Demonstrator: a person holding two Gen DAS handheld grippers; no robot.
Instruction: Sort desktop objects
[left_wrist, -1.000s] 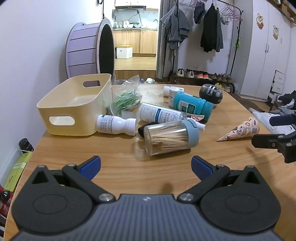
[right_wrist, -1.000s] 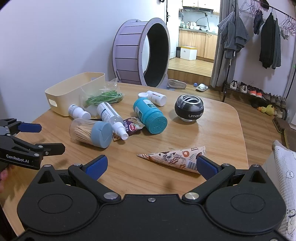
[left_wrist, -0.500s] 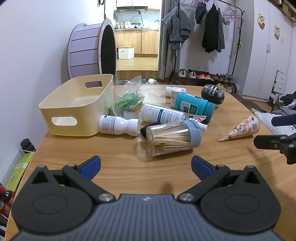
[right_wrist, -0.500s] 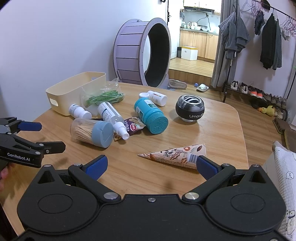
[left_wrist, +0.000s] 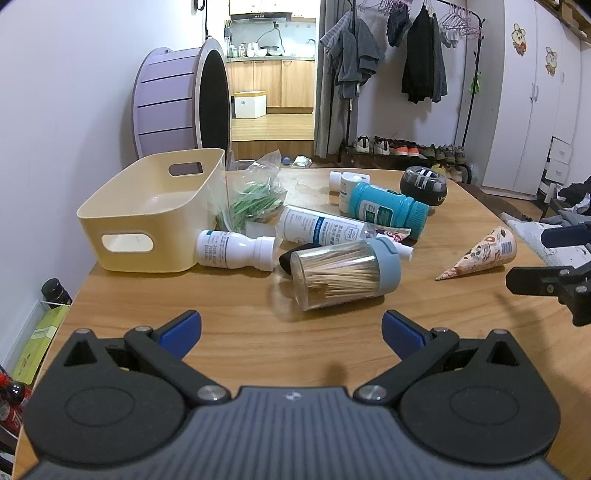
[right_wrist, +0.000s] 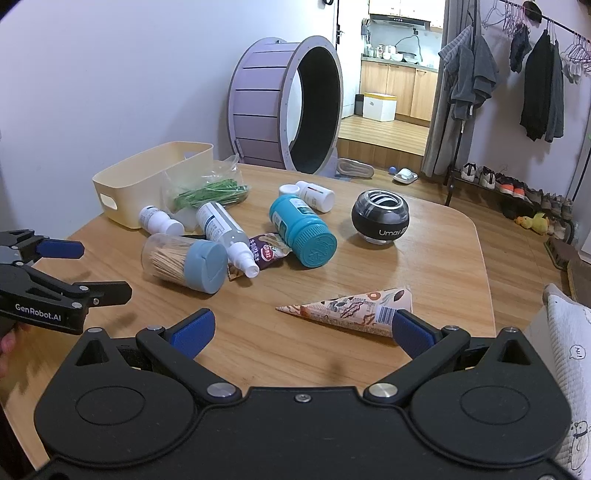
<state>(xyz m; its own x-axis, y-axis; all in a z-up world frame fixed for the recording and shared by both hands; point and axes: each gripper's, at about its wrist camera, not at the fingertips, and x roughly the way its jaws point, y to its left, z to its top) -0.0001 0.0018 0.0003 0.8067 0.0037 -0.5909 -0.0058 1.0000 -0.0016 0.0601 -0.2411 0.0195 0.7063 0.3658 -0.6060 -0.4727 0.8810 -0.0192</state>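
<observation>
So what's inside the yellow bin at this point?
The yellow bin looks empty: the left wrist view shows bare inner walls and part of the floor. Its near wall hides the front of the floor, so that part can't be checked.

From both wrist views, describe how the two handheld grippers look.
Both are matte black. The left gripper and right gripper each have two round housings, silver pivot screws, scissor-like linkages and blue finger pads. White "GenRobot.AI" lettering marks the left gripper's side in the right wrist view. No cables or sleeves show.

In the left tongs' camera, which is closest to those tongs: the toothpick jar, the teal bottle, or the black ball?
1. Toothpick jar, lying just ahead of the left tongs.
2. Teal bottle, behind it, mid-table.
3. Black ball, farthest, toward the back right.
</observation>
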